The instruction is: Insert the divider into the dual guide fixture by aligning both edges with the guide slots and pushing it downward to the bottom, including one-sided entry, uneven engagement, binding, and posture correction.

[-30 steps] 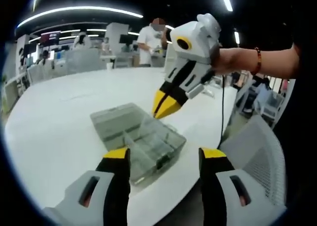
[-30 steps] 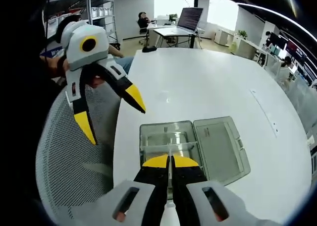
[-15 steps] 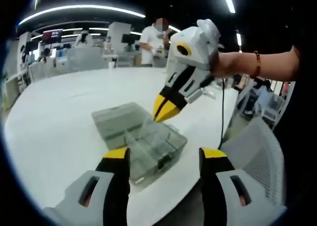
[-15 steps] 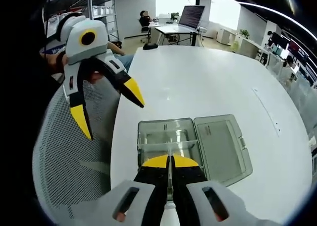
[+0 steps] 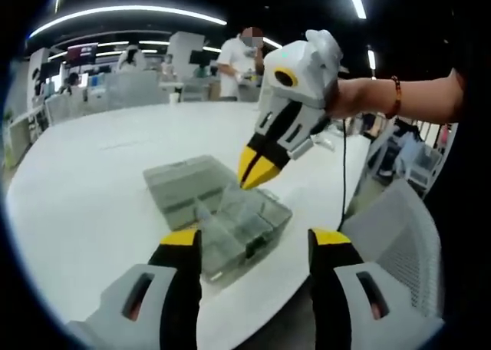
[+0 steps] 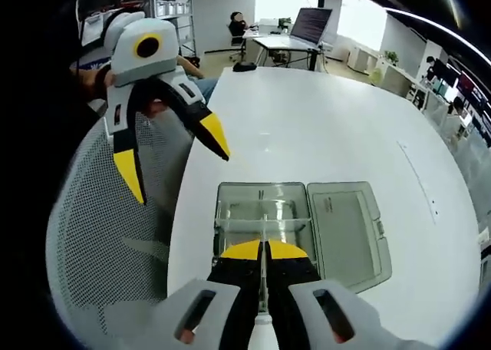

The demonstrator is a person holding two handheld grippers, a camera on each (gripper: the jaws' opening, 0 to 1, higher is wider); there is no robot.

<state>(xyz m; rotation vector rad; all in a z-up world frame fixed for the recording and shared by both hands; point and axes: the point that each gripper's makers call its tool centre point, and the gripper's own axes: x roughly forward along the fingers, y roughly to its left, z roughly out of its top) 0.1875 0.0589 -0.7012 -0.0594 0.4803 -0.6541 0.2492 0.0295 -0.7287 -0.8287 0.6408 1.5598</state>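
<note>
The fixture box (image 6: 265, 219) sits near the table (image 6: 330, 127) edge, lid (image 6: 347, 231) flopped open to its right — mesh chair (image 6: 107, 235) just off the left side, a laptop desk (image 6: 295, 35) way behind.

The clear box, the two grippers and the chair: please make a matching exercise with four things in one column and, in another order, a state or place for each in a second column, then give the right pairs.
Things:
1. left gripper
2. right gripper
3. lid of the clear box
4. mesh chair

States or places:
A. lying open flat on the white table
B. jaws wide apart, holding nothing
C. beside the table edge, under the open gripper
D. jaws shut on a thin divider above the box

Pairs: 1-B, 2-D, 3-A, 4-C
</note>
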